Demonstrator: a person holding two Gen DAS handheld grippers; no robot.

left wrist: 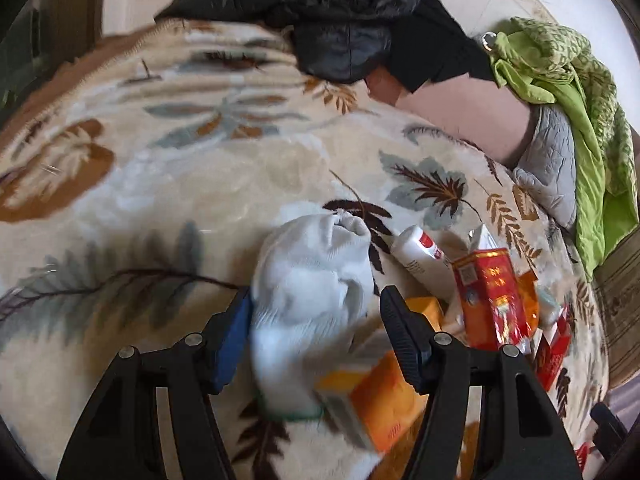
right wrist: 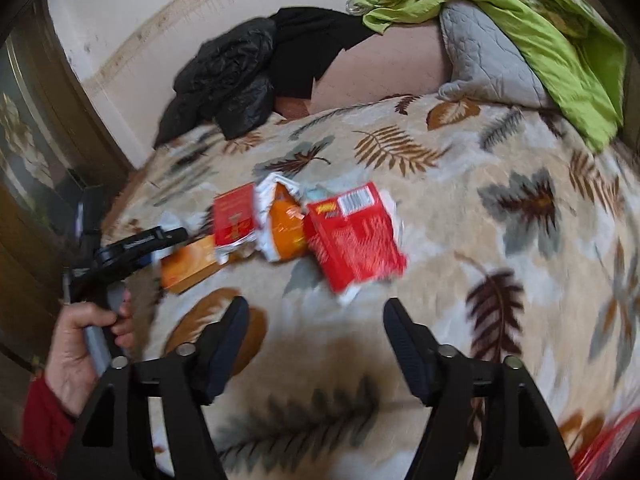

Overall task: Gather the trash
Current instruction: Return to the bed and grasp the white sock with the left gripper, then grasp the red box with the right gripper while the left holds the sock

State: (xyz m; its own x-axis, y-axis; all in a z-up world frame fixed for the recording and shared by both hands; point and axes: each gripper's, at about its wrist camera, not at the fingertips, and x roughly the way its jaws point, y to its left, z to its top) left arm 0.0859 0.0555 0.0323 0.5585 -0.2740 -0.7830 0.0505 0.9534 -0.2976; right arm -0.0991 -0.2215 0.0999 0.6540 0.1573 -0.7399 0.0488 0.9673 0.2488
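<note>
Leaf-print blanket (right wrist: 500, 152) bed | my left gripper (left wrist: 316, 308) carrying a white sock (left wrist: 312, 276) | right gripper (right wrist: 316, 320) empty, gaping | red wrapper (right wrist: 352, 236) at 12 o'clock, right's closer

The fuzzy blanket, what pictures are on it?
Brown and grey leaves on cream blanket, clearest in the right wrist view.
</note>
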